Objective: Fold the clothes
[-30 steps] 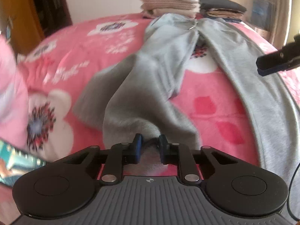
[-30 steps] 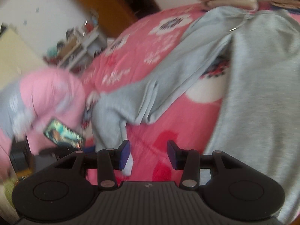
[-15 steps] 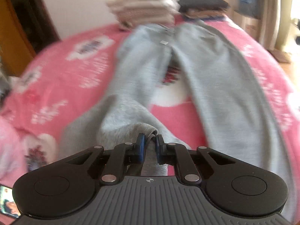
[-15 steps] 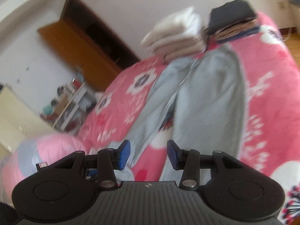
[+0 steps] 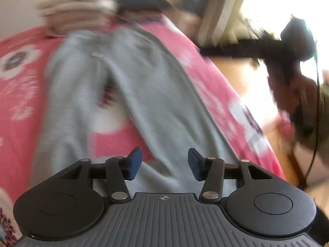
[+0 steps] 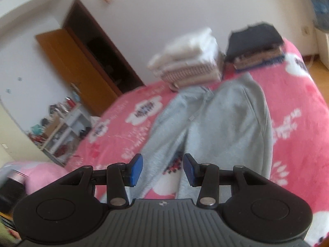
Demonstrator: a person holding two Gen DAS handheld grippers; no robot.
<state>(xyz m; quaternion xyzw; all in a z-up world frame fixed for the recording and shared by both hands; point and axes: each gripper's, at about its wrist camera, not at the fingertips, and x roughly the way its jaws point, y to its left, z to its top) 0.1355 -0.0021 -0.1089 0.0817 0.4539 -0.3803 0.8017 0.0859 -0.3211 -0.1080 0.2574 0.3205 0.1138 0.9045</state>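
- The grey sweatpants (image 5: 148,94) are lying flat on the pink bed (image 5: 18,107), their long axis running away from both grippers toward the folded stacks (image 6: 189,63) at the far edge, legs nearest.
- The left gripper (image 5: 164,163) is opening above the near leg, nothing between its pads; it is the nearer one.
- The right gripper (image 6: 163,169) is staying half open and empty.
- A second ago the left was pinching the leg's cuff; now the cloth is released and straightened.
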